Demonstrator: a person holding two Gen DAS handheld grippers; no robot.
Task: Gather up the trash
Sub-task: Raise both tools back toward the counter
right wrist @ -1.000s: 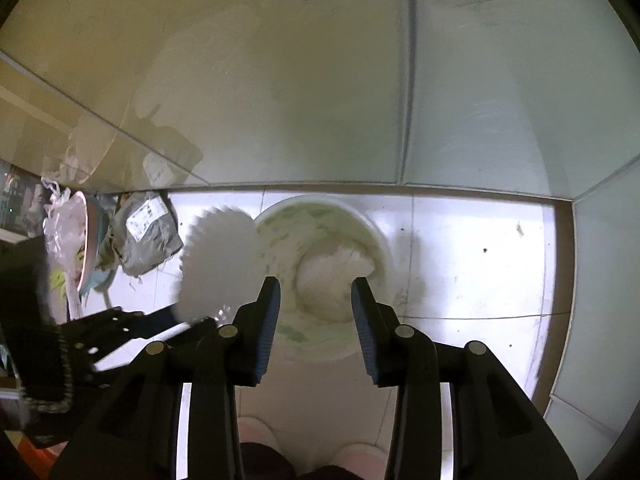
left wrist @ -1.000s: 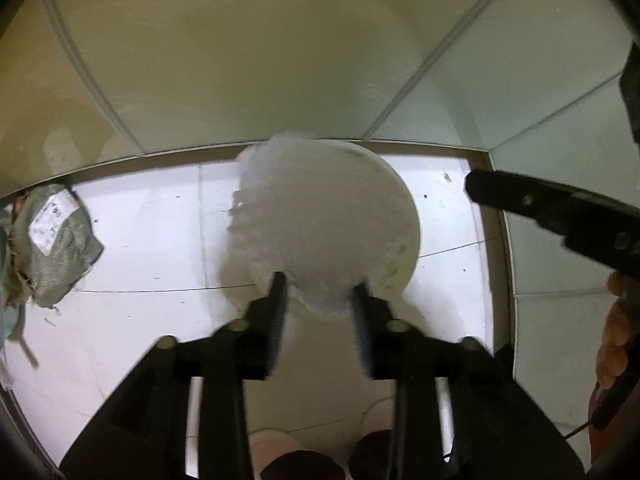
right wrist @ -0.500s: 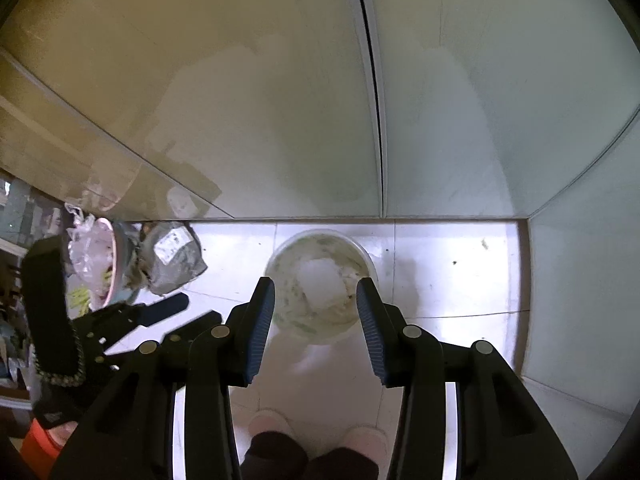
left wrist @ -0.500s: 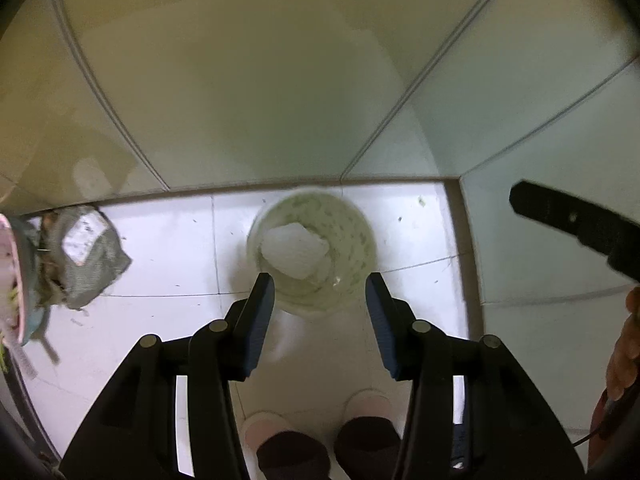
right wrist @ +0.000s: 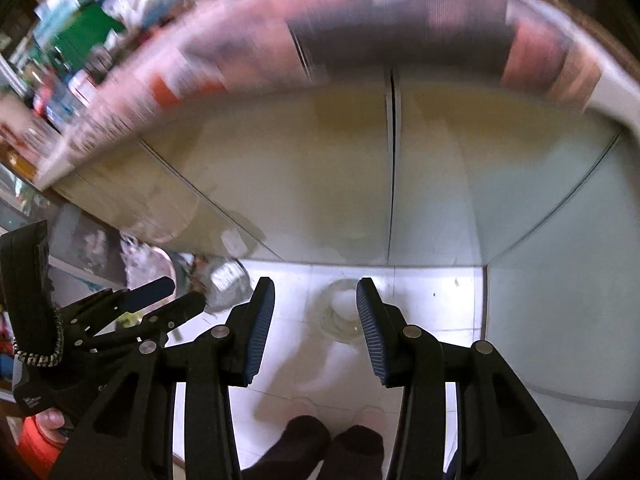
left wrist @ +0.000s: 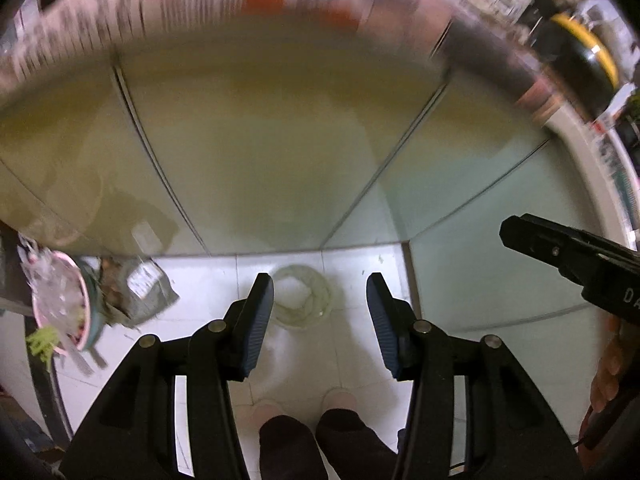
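Observation:
A round white bin (left wrist: 305, 301) stands on the tiled floor far below, with a white crumpled piece of trash (left wrist: 296, 291) inside it. It also shows in the right wrist view (right wrist: 342, 314). My left gripper (left wrist: 320, 312) is open and empty, high above the bin. My right gripper (right wrist: 315, 316) is open and empty too, beside the left one (right wrist: 160, 300), which shows at the left of its view.
A grey sack with a white label (left wrist: 142, 292) and a pink bowl of scraps (left wrist: 60, 304) lie on the floor at left. Pale cabinet doors (left wrist: 260, 152) rise behind the bin. A cluttered, blurred counter edge (right wrist: 360, 48) runs above. The person's feet (left wrist: 308, 408) stand below.
The white fluted trash left my left gripper and now lies in the bin. Both grippers have risen far above the floor, and the counter edge has come into view.

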